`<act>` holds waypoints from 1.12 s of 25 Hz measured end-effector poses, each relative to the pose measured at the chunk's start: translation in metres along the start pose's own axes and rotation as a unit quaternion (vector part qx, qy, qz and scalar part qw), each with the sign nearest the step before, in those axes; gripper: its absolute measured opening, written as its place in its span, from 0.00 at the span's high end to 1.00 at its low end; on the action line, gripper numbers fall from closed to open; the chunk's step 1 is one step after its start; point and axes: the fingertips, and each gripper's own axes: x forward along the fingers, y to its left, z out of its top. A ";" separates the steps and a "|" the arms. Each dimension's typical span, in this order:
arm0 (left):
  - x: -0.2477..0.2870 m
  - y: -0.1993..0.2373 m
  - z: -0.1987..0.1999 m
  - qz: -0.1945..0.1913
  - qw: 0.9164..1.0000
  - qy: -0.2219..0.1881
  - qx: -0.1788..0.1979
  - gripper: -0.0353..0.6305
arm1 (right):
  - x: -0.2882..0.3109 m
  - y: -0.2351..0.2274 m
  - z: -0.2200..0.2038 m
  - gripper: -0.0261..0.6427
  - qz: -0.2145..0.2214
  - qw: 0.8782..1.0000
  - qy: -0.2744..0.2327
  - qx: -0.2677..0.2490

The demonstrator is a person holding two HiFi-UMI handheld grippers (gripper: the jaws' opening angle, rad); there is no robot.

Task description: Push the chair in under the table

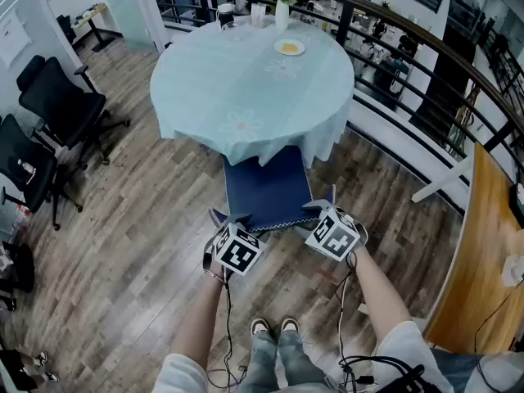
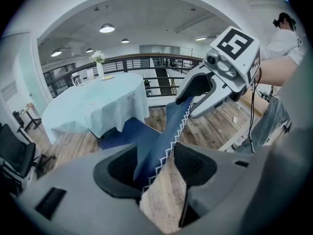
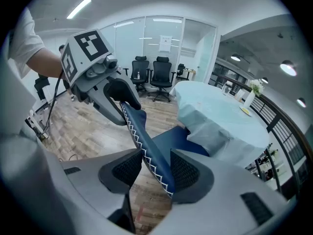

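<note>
A dark blue chair [image 1: 266, 188] with white zigzag stitching stands at the near side of a round table [image 1: 246, 80] covered in a pale blue cloth; the front of its seat lies under the cloth's edge. My left gripper [image 1: 225, 219] clasps the left end of the chair's backrest [image 2: 168, 126], which runs between its jaws [image 2: 156, 165]. At the backrest's right end my right gripper [image 1: 321, 207] holds it the same way, with the padded edge [image 3: 142, 136] between its pads [image 3: 151, 173]. Each gripper view also takes in the other gripper, the right one [image 2: 195, 94] and the left one [image 3: 117, 97].
On the table are a vase of flowers [image 1: 282, 6] and a small plate [image 1: 289, 47]. Black office chairs [image 1: 57, 105] stand to the left. A dark railing [image 1: 409, 64] curves behind the table. A wooden counter [image 1: 491, 244] is at the right. The person's shoes [image 1: 274, 327] are on the plank floor.
</note>
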 end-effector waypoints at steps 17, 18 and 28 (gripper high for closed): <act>0.020 0.044 0.029 -0.007 1.000 -0.001 0.005 0.59 | 0.019 -0.049 0.023 0.67 -0.005 1.000 -0.010 0.000; 0.020 0.044 0.029 -0.014 1.000 0.004 0.003 0.59 | 0.018 -0.048 0.022 0.67 -0.001 1.000 -0.008 0.003; 0.021 0.049 0.030 -0.024 1.000 0.003 0.009 0.59 | 0.021 -0.051 0.027 0.67 0.001 1.000 -0.010 0.005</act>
